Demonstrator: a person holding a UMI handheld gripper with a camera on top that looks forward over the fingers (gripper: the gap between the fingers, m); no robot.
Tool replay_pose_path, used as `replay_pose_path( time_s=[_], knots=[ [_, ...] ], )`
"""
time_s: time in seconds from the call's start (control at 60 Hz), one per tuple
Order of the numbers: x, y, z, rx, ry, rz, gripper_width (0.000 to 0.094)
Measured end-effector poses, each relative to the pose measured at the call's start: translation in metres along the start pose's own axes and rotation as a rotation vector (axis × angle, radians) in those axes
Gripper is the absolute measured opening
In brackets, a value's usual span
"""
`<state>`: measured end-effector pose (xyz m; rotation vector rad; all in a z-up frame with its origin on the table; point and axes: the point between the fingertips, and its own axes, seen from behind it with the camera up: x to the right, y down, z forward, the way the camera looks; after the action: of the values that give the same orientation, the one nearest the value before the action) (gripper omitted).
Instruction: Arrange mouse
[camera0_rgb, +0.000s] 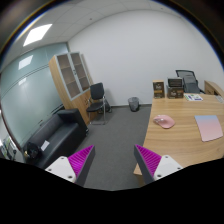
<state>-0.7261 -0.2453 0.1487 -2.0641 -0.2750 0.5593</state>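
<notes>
A pink mouse (164, 121) lies on the wooden desk (180, 140), ahead and to the right of my fingers. A pale pink mat or sheet (208, 127) lies on the desk to the right of the mouse. My gripper (112, 160) is open and empty, with its purple pads (80, 158) wide apart, held over the grey floor off the desk's near-left corner. Nothing is between the fingers.
A black sofa (50, 135) stands at the left. A wooden cabinet (70, 78) and a black chair (97, 100) stand by the far wall. A bin (134, 102) sits on the grey floor. Boxes (175, 89) and an office chair (188, 79) are at the desk's far end.
</notes>
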Motion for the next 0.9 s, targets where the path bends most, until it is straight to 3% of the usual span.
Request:
replay_pose_path(
  time_s=[0.383,0.717,0.9],
  knots=[
    [0.116,-0.027,0.07,0.015,0.224,-0.05,0.0823],
    [0.226,-0.049,0.15,0.006,0.26,-0.111,0.0816],
    [0.268,-0.063,0.198,-0.008,0.226,-0.118,0.0815]
  ],
)
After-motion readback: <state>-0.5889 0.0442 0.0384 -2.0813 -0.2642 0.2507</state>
